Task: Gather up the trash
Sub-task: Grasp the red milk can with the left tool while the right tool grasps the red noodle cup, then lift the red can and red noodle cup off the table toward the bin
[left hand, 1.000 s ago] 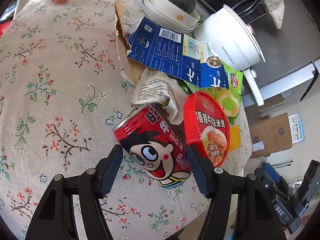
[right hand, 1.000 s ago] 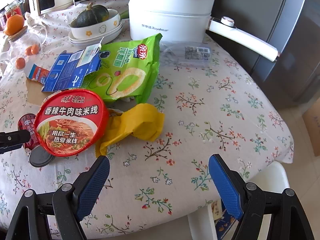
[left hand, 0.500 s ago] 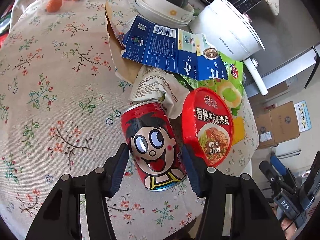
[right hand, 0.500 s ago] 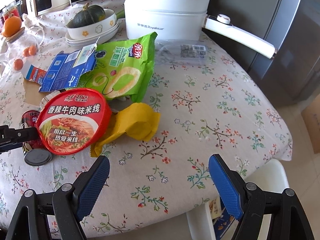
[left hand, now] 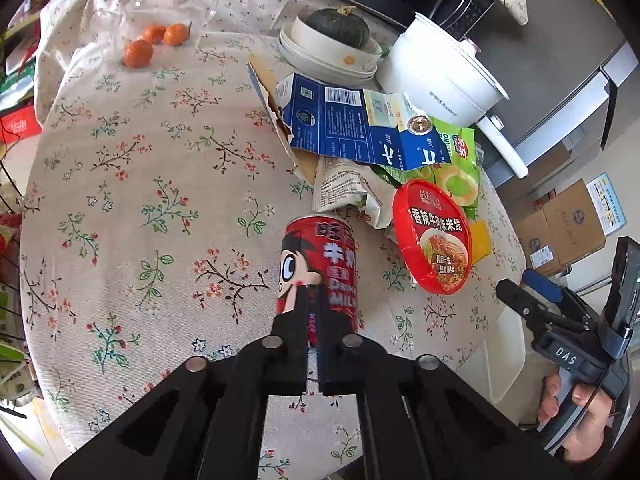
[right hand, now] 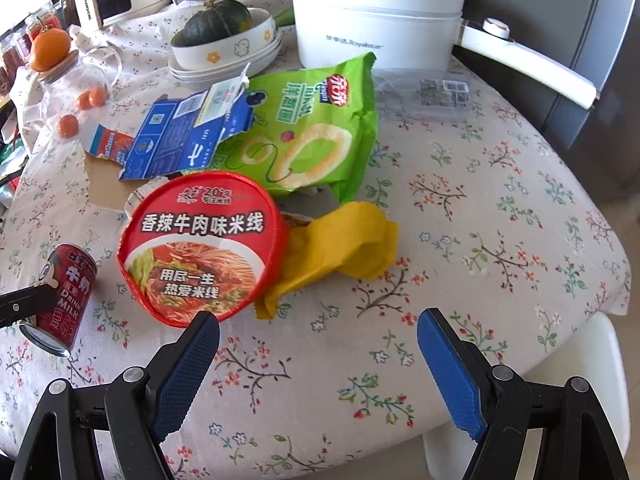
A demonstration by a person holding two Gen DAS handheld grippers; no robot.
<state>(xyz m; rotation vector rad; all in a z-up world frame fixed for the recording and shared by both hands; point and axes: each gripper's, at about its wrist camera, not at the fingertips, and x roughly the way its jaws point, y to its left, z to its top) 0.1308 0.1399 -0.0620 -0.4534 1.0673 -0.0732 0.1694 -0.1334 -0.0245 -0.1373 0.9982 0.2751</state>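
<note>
The left tool (left hand: 313, 308) has its 2 black fingers drawn right together, tips against the lower end of the red drink can with the cartoon face (left hand: 320, 256). The can sits tilted at the near edge of the round counter in its floral cloth (left hand: 160, 200). The right tool (right hand: 318, 344) stands wide open and empty, low over the counter just in front of the red round noodle cup with its printed lid (right hand: 200, 248).

Judging from this, the collecting has barely started: at most 1 item is in hand. The noodle cup, the crumpled yellow wrapper (right hand: 344, 252) touching it, the green snack bag (right hand: 308, 132), the torn blue carton (right hand: 188, 136), a printed paper wrapper (left hand: 344, 188) under the carton and a clear plastic film (right hand: 424, 96) by the white pot all lie on the counter.

No bin or bag for the trash shows in either view (so where it goes is unknown). Whether the closed fingers actually pinch the can's rim or only press against it cannot be told, as they cover that end. The pile hides whatever lies beneath it, and the noodle cup's body is hidden behind its lid.
</note>
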